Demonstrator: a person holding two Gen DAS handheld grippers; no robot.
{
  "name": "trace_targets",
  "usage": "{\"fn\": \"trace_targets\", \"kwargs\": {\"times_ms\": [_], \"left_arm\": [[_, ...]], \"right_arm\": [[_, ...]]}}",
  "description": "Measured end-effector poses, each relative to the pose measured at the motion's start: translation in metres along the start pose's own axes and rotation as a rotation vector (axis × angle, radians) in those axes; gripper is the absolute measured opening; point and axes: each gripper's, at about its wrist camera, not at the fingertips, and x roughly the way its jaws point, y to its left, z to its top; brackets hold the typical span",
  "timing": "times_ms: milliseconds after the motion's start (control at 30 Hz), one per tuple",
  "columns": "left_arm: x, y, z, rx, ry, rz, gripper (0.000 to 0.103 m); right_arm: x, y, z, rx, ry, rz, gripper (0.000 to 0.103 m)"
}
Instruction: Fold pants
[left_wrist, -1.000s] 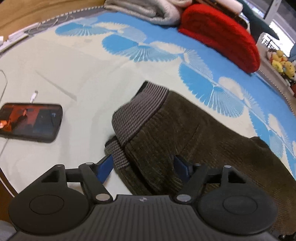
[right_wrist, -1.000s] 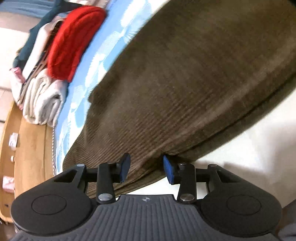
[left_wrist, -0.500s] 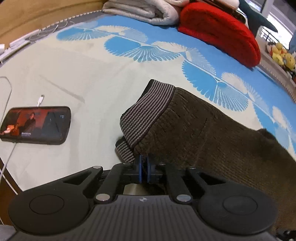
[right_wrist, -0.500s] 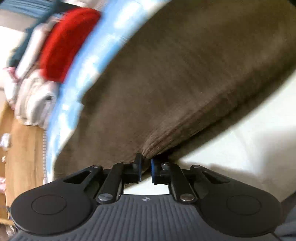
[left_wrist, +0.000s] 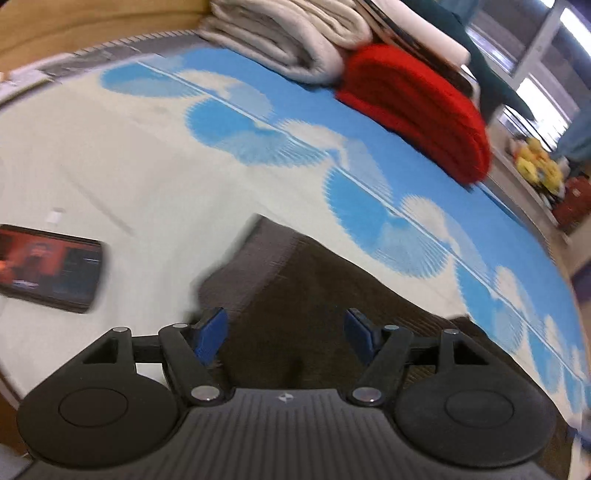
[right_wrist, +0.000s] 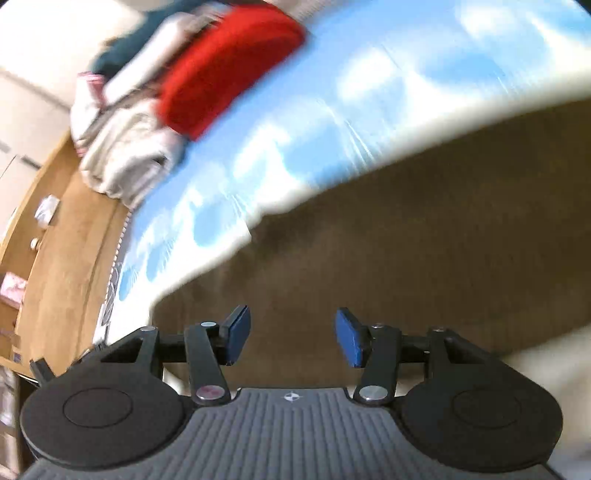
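Observation:
The dark brown corduroy pants (left_wrist: 332, 295) lie on the bed, with their grey ribbed waistband (left_wrist: 255, 258) toward the left in the left wrist view. My left gripper (left_wrist: 284, 334) is open and empty, its blue pads just above the waistband end of the pants. In the right wrist view the pants (right_wrist: 424, 229) fill the lower right. My right gripper (right_wrist: 291, 338) is open and empty over the brown fabric near its edge. Both views are blurred by motion.
The bed has a cream and blue patterned sheet (left_wrist: 258, 122). A phone (left_wrist: 48, 269) with a lit screen lies at the left. A red folded knit (left_wrist: 417, 107) and grey folded blankets (left_wrist: 288, 40) lie at the far side. A wooden bed frame (right_wrist: 62, 236) lies left.
Half a second ago both grippers were shut on the pants' edge. Now both have opened and let go, and both have lifted back a little.

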Motion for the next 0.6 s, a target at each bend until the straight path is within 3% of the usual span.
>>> {"fn": "trace_targets", "kwargs": {"times_ms": [133, 233, 367, 433, 533, 600], "left_arm": [[0.027, -0.007, -0.007, 0.057, 0.044, 0.013, 0.074], [0.042, 0.0, -0.006, 0.056, 0.086, 0.02, 0.072], [0.047, 0.014, -0.002, 0.037, 0.114, -0.027, 0.072], [0.048, 0.018, -0.001, 0.038, 0.121, -0.048, 0.072], [0.048, 0.018, -0.001, 0.05, 0.122, -0.05, 0.072], [0.049, 0.014, -0.001, 0.059, 0.121, -0.039, 0.072]], "right_arm": [[0.061, 0.037, 0.062, -0.127, -0.009, 0.022, 0.022], [0.128, 0.055, 0.089, -0.158, 0.02, 0.04, 0.022], [0.216, 0.054, 0.109, -0.096, 0.116, -0.02, 0.025], [0.247, 0.043, 0.109, -0.055, 0.198, -0.041, 0.025], [0.27, 0.039, 0.105, -0.05, 0.241, -0.04, 0.025], [0.276, 0.04, 0.102, -0.107, 0.224, -0.042, 0.006]]}}
